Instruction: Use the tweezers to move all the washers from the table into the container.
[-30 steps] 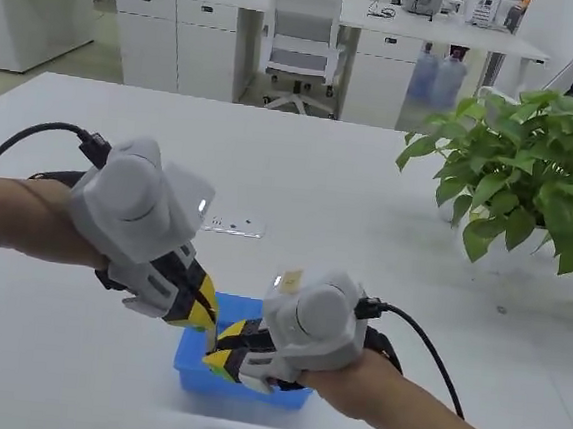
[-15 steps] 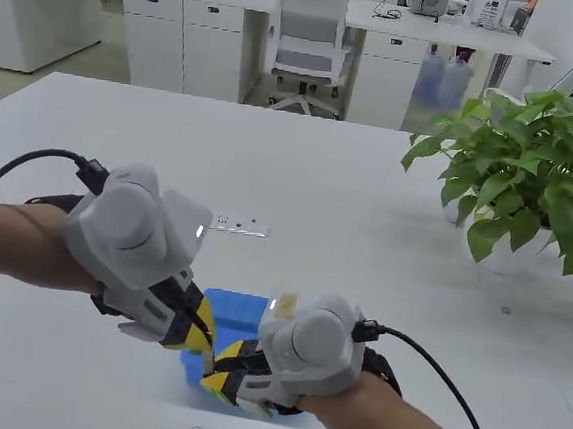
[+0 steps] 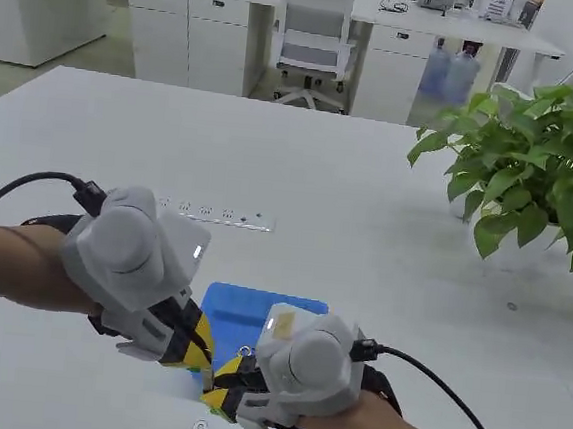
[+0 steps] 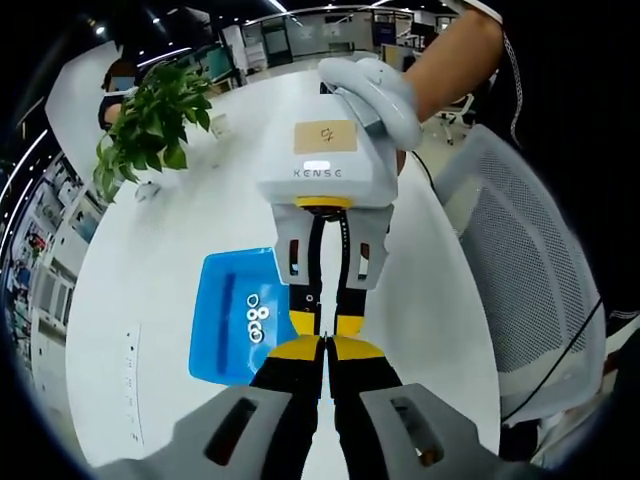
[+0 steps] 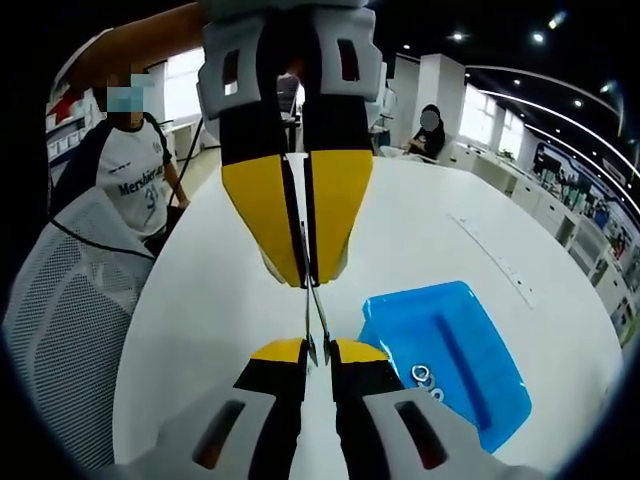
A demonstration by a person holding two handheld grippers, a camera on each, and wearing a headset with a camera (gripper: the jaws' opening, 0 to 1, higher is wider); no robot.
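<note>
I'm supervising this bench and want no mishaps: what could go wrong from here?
1. Both the left tool and right tool pinch the thin tweezers; they might slip or twist when one releases.
2. The blue container sits right beside them; a bump might spill its washers.

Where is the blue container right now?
In the head view the blue container sits on the white table at bottom centre, partly hidden behind the left gripper and right gripper, which both grip the tweezers.
</note>
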